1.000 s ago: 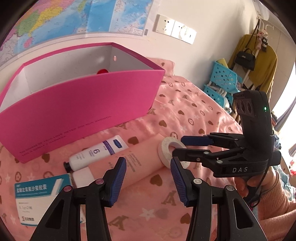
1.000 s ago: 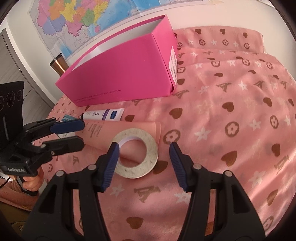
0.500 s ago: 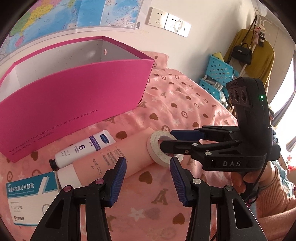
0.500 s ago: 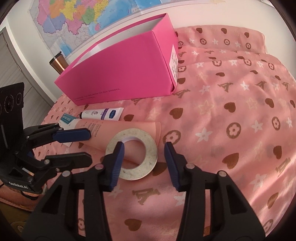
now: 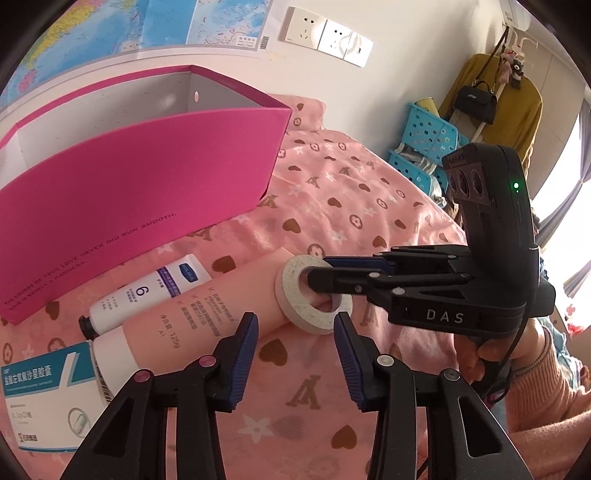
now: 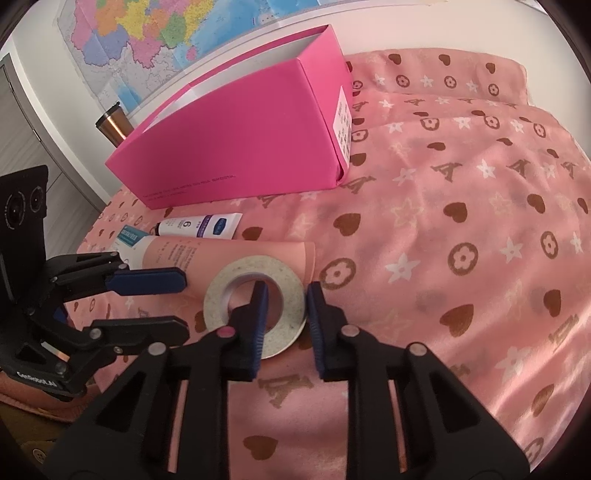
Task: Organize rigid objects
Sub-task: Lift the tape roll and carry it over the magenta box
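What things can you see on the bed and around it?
tape roll: one, white, lying on the end of the pink tube
pink tube: one, on the cover
white tube: one, beside the pink tube
medicine box: one, white and teal, nearest the left edge
pink box: one, open top, behind the tubes
cover: one, pink with hearts
blue baskets: stacked by the wall
map: one, on the wall
right gripper: shut on the tape roll's ring wall
left gripper: open, nothing between its jaws
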Demonstrator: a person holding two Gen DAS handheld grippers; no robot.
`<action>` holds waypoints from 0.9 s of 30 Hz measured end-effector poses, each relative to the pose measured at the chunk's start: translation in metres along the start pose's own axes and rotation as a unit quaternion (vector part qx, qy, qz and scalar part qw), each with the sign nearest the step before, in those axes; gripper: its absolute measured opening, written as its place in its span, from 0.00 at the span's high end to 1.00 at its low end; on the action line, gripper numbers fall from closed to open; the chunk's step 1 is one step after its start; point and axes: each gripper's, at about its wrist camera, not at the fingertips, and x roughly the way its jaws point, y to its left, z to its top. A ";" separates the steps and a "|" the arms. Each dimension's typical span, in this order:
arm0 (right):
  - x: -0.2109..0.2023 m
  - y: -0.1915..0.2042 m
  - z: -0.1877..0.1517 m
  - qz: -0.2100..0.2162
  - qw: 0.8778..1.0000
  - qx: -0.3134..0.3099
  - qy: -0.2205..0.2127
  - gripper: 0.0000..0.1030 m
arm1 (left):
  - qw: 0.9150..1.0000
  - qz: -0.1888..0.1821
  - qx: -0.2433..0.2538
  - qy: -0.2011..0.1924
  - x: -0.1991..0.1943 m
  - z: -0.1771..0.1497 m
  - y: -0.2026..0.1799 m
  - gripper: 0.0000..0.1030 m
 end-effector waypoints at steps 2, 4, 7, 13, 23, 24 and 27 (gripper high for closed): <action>-0.002 -0.002 -0.001 0.001 1.000 0.003 -0.003 0.82 | 1.000 -0.006 -0.001 0.002 0.001 0.000 0.000 0.60; -0.003 -0.001 -0.001 0.002 1.000 0.001 -0.004 0.82 | 1.000 -0.008 -0.001 0.003 0.001 0.000 -0.001 0.61; -0.005 0.003 -0.001 0.004 1.000 -0.003 -0.009 0.82 | 1.000 -0.010 -0.001 0.004 0.001 -0.001 -0.002 0.63; -0.016 0.008 0.003 0.008 1.000 -0.006 -0.026 0.82 | 1.000 -0.022 -0.008 -0.002 -0.006 0.003 -0.001 0.63; -0.029 0.023 0.014 0.010 0.999 -0.022 -0.049 0.82 | 1.000 -0.015 0.000 -0.025 -0.021 0.010 -0.003 0.63; -0.029 0.024 0.015 0.010 0.998 -0.023 -0.050 0.82 | 1.000 -0.016 0.001 -0.027 -0.022 0.011 -0.003 0.63; -0.029 0.028 0.018 0.011 0.998 -0.027 -0.054 0.82 | 0.999 -0.015 0.006 -0.034 -0.027 0.013 -0.003 0.64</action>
